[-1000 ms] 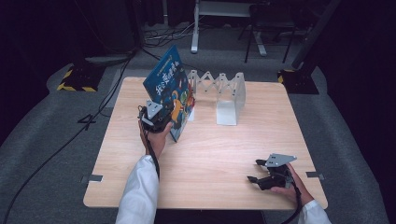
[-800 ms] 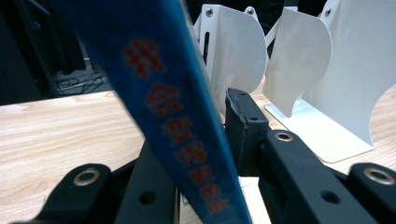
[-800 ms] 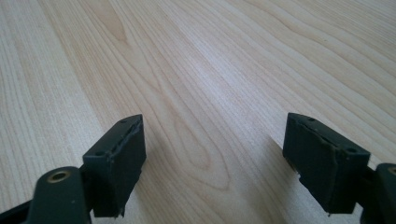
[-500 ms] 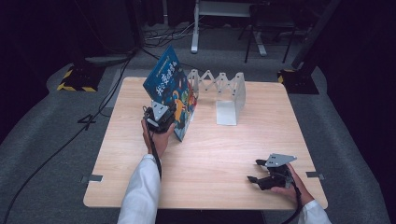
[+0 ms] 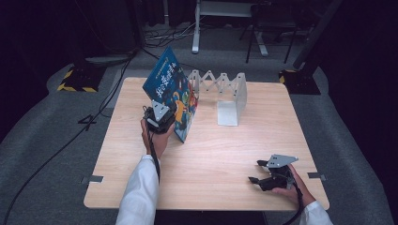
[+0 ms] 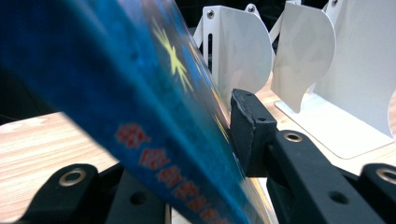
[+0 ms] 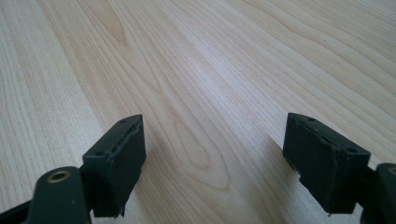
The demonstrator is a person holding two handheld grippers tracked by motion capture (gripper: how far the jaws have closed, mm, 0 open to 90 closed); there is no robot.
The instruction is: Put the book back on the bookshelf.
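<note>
A blue picture book (image 5: 170, 89) with a colourful cover stands tilted, its lower corner on the wooden table (image 5: 206, 154), left of a white expanding book rack (image 5: 225, 89). My left gripper (image 5: 162, 118) is shut on the book's lower edge. In the left gripper view the blue book (image 6: 140, 107) runs between the jaws, with the right pad (image 6: 247, 126) pressed on it, and the rack's white dividers (image 6: 303, 60) stand close behind. My right gripper (image 5: 259, 174) rests near the table's front right corner, open, with only bare wood (image 7: 210, 93) between its pads.
Beyond the table lie grey carpet, black cables (image 5: 56, 150) and a white stand base (image 5: 225, 9). A yellow and black striped block (image 5: 75, 77) sits at the far left. A black post base (image 5: 300, 77) stands behind the table's right corner.
The left gripper and the book have shifted slightly toward the front of the table. The right gripper has stayed where it was.
</note>
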